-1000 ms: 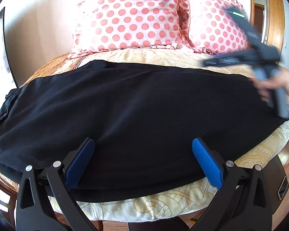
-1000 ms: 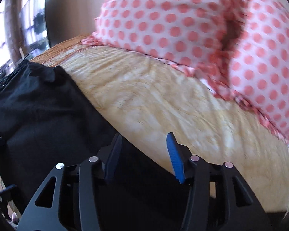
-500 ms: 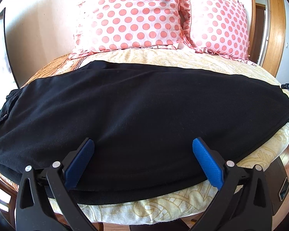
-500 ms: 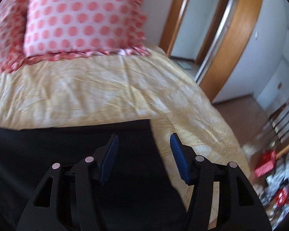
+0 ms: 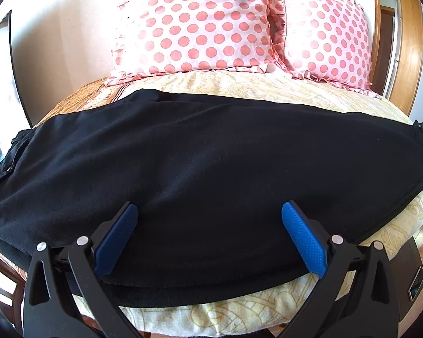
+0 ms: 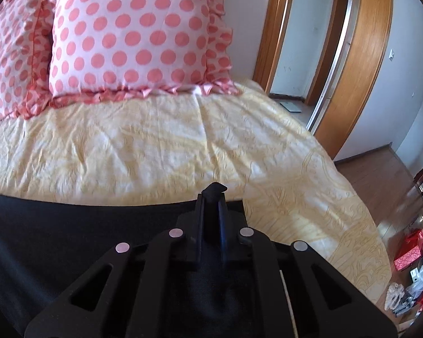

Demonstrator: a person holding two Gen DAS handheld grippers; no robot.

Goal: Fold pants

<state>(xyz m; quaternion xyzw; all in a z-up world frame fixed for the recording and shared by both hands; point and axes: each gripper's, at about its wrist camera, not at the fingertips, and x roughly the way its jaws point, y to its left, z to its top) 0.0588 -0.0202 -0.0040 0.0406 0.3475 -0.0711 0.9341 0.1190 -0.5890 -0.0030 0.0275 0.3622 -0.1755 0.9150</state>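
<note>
Black pants lie flat across the bed, doubled lengthwise, with the waist at the left and the leg ends at the right. My left gripper hovers open over their near edge, with only flat cloth below its blue pads. In the right wrist view, my right gripper is at the far corner of the leg ends of the pants. Its jaws are closing, and a tuft of black cloth sticks up between the tips.
The bed has a yellow patterned cover. Two pink dotted pillows stand at its head. A wooden door frame and floor clutter lie beyond the bed's right side.
The right gripper swept from the waist end to the leg ends and closed on the hem corner. In the left wrist view it slid off to the right edge. The left gripper stayed put.
</note>
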